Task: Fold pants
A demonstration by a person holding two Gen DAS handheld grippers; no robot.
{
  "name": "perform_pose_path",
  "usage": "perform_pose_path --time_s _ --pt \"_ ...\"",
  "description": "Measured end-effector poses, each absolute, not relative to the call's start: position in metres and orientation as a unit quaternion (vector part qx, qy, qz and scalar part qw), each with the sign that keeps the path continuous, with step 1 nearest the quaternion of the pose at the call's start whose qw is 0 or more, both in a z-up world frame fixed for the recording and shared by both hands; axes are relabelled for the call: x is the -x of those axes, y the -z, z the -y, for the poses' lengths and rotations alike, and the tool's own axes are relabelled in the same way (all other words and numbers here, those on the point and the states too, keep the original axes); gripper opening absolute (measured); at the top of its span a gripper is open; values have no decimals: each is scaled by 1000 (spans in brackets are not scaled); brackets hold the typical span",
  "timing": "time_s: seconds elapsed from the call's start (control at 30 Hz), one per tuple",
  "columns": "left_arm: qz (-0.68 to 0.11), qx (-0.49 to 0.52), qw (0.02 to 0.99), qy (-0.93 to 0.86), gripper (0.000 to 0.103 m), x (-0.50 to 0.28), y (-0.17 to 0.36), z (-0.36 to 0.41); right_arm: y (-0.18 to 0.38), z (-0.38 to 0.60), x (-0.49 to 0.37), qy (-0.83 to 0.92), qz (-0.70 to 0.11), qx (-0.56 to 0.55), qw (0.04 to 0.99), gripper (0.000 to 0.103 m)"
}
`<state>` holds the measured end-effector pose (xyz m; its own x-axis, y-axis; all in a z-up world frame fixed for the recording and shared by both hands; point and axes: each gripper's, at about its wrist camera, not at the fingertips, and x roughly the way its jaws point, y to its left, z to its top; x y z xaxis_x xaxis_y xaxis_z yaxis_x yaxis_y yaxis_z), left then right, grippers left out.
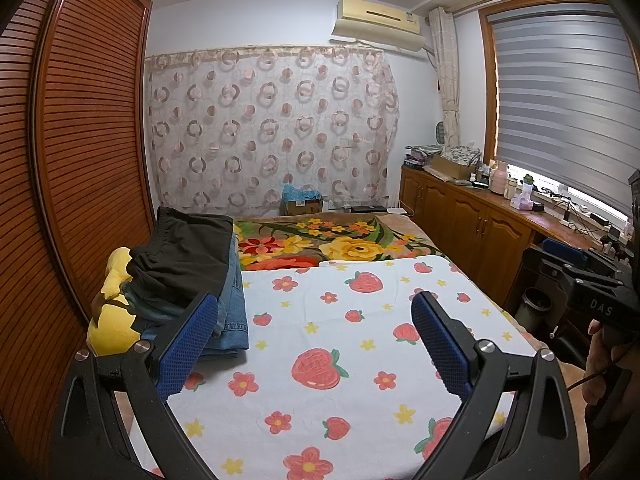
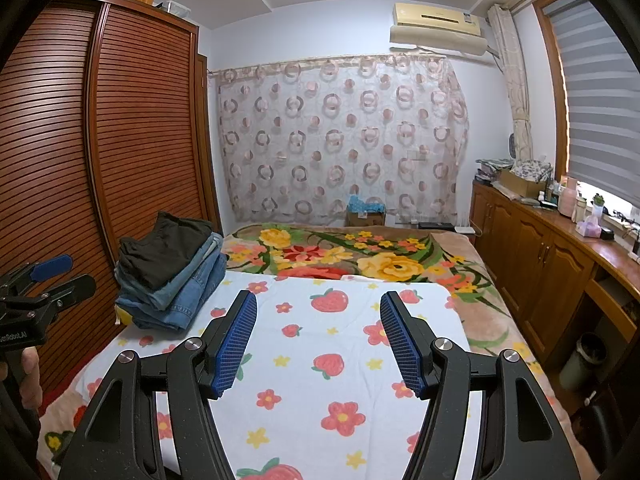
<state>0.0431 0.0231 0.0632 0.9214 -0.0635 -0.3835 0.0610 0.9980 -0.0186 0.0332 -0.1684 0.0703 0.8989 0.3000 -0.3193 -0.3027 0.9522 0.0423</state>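
Left gripper (image 1: 314,330): fingers spread wide, holding nothing, above the strawberry-print cloth (image 1: 360,360).
Right gripper (image 2: 318,340): likewise spread, empty, over the same cloth.
Pants (image 2: 168,252): dark pair lying folded atop a jeans stack (image 2: 180,296) at far left, beside the wardrobe (image 2: 60,160).
Stage: fits either a finished pile or one awaiting folding; any further pair wants the cloth's bare middle.

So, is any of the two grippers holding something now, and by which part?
Nothing is held. The left gripper and the right gripper are both open above the strawberry sheet; the stacked pants lie untouched.
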Motion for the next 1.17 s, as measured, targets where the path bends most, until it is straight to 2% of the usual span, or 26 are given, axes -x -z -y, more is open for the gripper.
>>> perform_pose_path --time_s 1.17 --pt "-196 4 980 32 98 -44 -64 -24 -68 172 -34 -153 -165 2 974 66"
